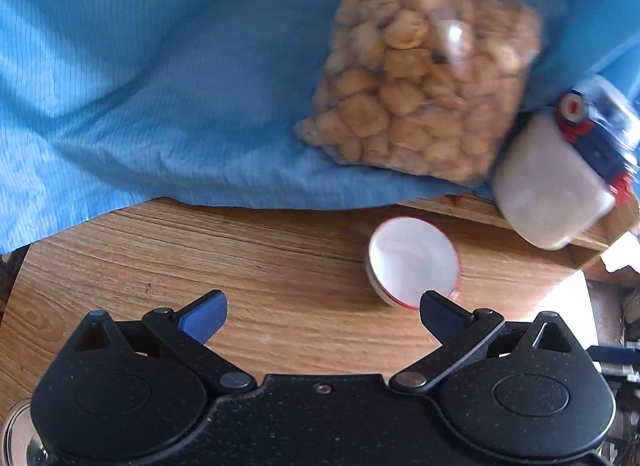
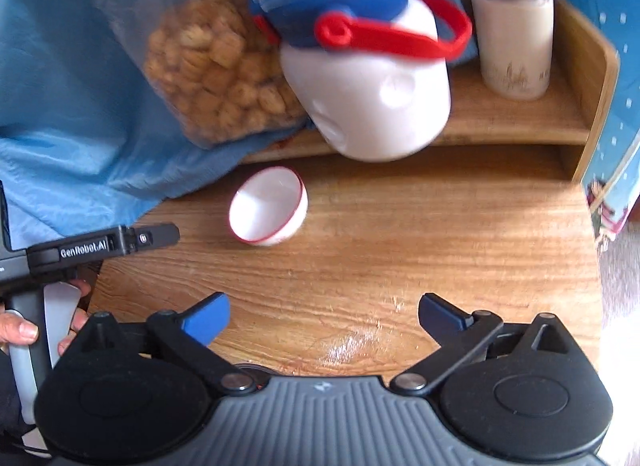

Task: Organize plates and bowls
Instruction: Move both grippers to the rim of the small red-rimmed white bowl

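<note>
A small white bowl with a red rim (image 1: 414, 262) (image 2: 269, 206) lies tipped on its side on the wooden table (image 1: 280, 258) (image 2: 400, 234), its mouth facing the cameras. My left gripper (image 1: 323, 316) hangs open over bare wood, its right fingertip just in front of the bowl's lower rim, nothing between the pads. My right gripper (image 2: 324, 316) is also open and empty, above the table nearer than the bowl. The left gripper's body (image 2: 100, 246) shows at the left edge of the right wrist view, held by a hand (image 2: 20, 330). No plate is in sight.
A blue cloth (image 1: 160, 85) (image 2: 60, 113) covers the table's back left, with a clear bag of biscuits (image 1: 424, 77) (image 2: 216, 65) on it. A white bottle with blue lid and red strap (image 2: 368, 77) (image 1: 556, 181) leans off a low wooden shelf (image 2: 520, 117), beside a cream steel-topped flask (image 2: 514, 33).
</note>
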